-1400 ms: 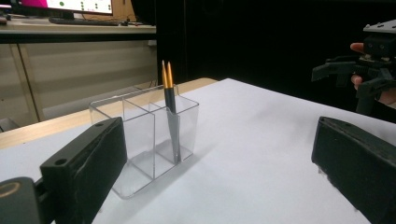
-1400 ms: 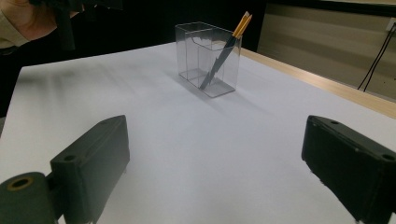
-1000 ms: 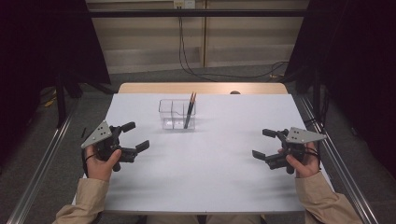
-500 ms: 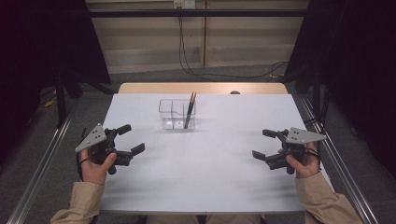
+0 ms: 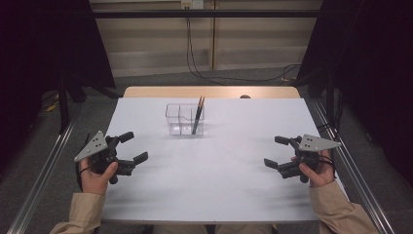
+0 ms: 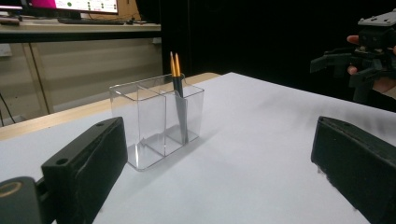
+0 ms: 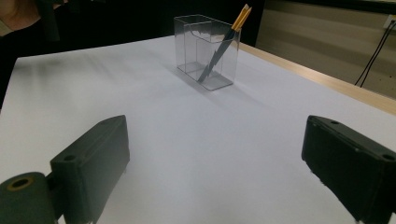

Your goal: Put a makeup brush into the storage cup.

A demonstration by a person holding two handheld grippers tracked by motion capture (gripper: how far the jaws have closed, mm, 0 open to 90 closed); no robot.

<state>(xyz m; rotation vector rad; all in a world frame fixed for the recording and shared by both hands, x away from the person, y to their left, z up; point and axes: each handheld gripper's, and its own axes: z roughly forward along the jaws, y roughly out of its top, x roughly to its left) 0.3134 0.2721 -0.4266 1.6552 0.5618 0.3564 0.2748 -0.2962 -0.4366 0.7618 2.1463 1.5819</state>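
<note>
Both grippers — left (image 5: 127, 148), right (image 5: 278, 152) — sat spread and empty; two light, stiff pencils (image 5: 197, 115) leaned in a clear box (image 5: 176, 122) at twelve o'clock, best pinched near their tops.

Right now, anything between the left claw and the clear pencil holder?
Nothing. In the high view the white table is bare between the left claw and the clear holder; the left gripper view shows the same open stretch up to the holder with its pencils.
</note>
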